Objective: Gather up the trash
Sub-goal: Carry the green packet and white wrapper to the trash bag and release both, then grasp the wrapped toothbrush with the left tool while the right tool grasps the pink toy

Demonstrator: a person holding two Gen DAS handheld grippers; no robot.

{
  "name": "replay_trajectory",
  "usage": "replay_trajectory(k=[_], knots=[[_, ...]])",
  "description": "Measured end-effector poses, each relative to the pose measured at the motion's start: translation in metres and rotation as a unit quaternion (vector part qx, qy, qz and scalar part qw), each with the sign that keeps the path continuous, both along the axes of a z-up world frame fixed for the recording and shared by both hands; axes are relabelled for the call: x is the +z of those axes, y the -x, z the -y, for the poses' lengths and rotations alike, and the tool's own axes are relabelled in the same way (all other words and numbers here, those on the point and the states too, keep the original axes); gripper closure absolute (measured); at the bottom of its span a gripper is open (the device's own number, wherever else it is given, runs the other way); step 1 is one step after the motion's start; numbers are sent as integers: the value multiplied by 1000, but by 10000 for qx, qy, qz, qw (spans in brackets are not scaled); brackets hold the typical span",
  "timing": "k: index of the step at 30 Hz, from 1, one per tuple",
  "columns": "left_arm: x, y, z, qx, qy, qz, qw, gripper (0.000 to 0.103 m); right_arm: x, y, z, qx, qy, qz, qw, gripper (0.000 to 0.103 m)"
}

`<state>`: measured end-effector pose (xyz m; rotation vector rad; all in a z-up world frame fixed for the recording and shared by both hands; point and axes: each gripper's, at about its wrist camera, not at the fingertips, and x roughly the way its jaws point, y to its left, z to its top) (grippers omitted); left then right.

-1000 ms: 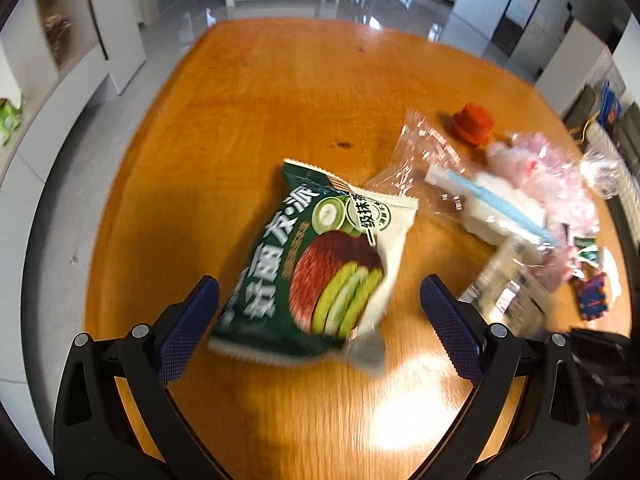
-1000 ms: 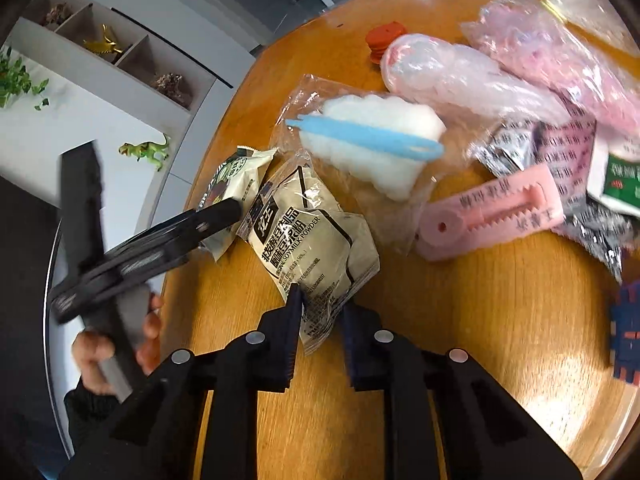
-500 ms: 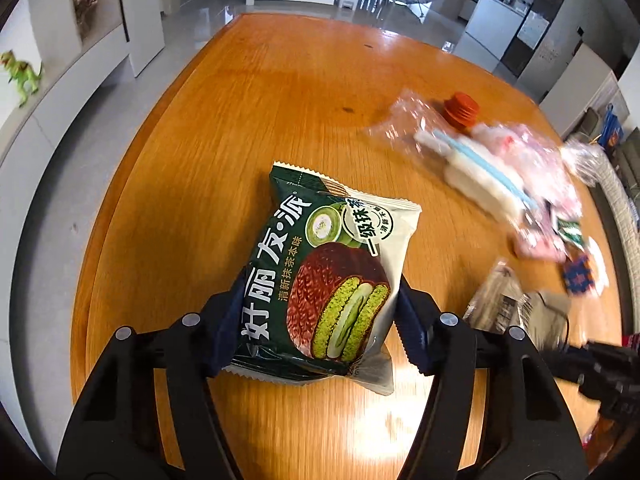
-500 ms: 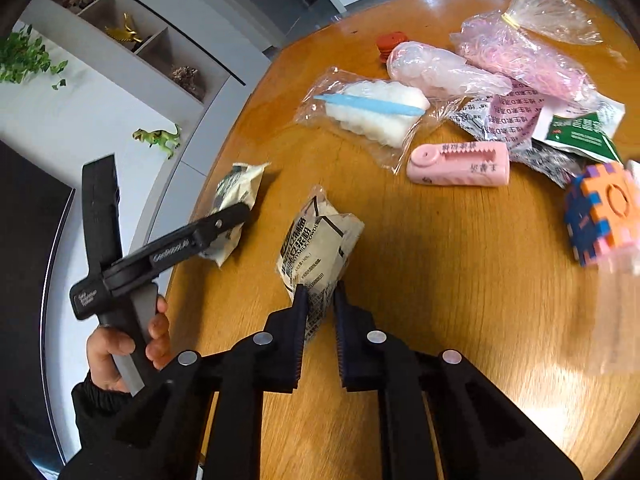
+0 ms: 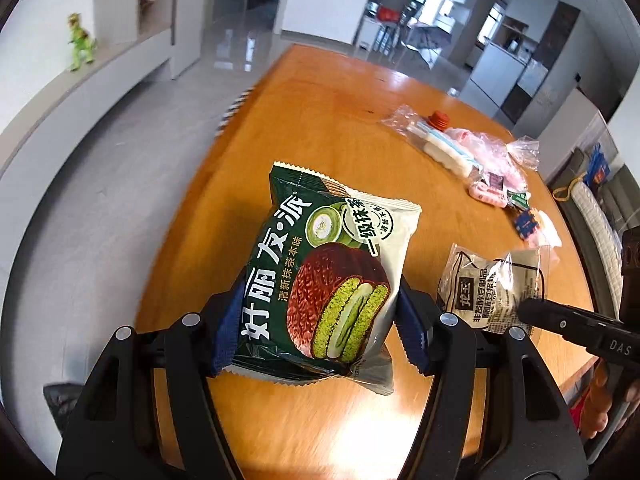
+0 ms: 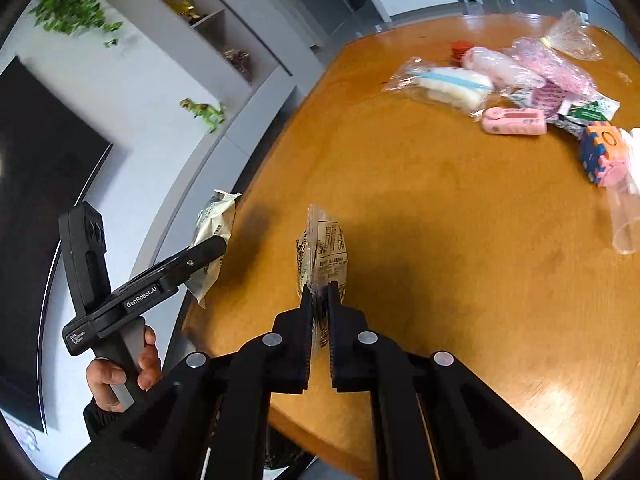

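Observation:
A green matcha-pie wrapper (image 5: 328, 280) hangs above the orange wooden table (image 5: 320, 120), and my left gripper (image 5: 320, 324) is shut on its two sides. From the right wrist view the same wrapper (image 6: 216, 220) shows edge-on in that left gripper (image 6: 212, 246), over the table's left edge. My right gripper (image 6: 320, 294) is shut on the lower end of a clear soy-milk powder packet (image 6: 322, 248), which stands upright, lifted off the wood. In the left wrist view this packet (image 5: 480, 280) sits right of the wrapper, pinched by the right gripper's black finger (image 5: 560, 320).
At the table's far right lies a pile: a clear bag with white cotton (image 6: 448, 84), pink bags (image 6: 552, 64), a pink case (image 6: 514, 120), a foam cube (image 6: 600, 152), a red cap (image 6: 460, 48) and a clear cup (image 6: 624, 220). A person's hand (image 6: 120, 376) grips the left handle. Grey floor lies left.
The left jaws closed on the pie wrapper and raised it off the table. The right gripper tightened on the packet and pulled it back from the pile, toward the near edge.

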<state>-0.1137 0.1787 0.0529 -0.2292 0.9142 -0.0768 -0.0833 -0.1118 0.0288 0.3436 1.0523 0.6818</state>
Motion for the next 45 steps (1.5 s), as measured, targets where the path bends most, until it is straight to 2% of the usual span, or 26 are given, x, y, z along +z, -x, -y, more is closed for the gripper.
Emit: replay_trajectory(k=[7, 12, 16, 22, 26, 28, 29, 30, 31, 33, 37, 40, 45], knots=[[-2, 75, -35, 377, -46, 207, 9991, 39, -12, 59, -50, 709, -22, 68, 9975, 95], [-12, 123, -72, 873, -32, 156, 9961, 39, -12, 94, -94, 1231, 6, 121, 9923, 95], [-23, 165, -109, 1396, -24, 94, 9902, 39, -10, 122, -131, 1740, 80, 152, 9846, 95], [-49, 228, -163, 2383, -46, -207, 9710, 39, -20, 168, -207, 2737, 386, 158, 9609, 95], [-65, 263, -196, 3016, 5, -394, 9526, 38, -32, 200, -262, 3502, 609, 184, 9345, 95], [-68, 272, -207, 3269, 33, -459, 9440, 22, -37, 217, -287, 3805, 846, 296, 9204, 80], [-67, 277, -211, 3441, 39, -445, 9379, 5, -39, 221, -294, 3824, 996, 339, 9180, 54], [-65, 282, -214, 3590, 16, -372, 9326, 6, -41, 230, -293, 3823, 1017, 411, 9175, 45], [-62, 286, -215, 3692, -30, -295, 9289, 6, -40, 231, -293, 3824, 949, 469, 9179, 45], [-59, 286, -213, 3723, -43, -255, 9278, 6, -40, 232, -289, 3894, 993, 554, 9140, 45], [-63, 283, -214, 3627, 187, -268, 9313, 6, -38, 228, -280, 3728, 1003, 618, 9204, 45], [-62, 271, -205, 3379, 352, -236, 9402, 6, -35, 216, -266, 3514, 938, 496, 9302, 42], [-52, 240, -177, 2927, 367, -210, 9553, 6, -30, 187, -234, 3089, 763, 379, 9473, 41]])
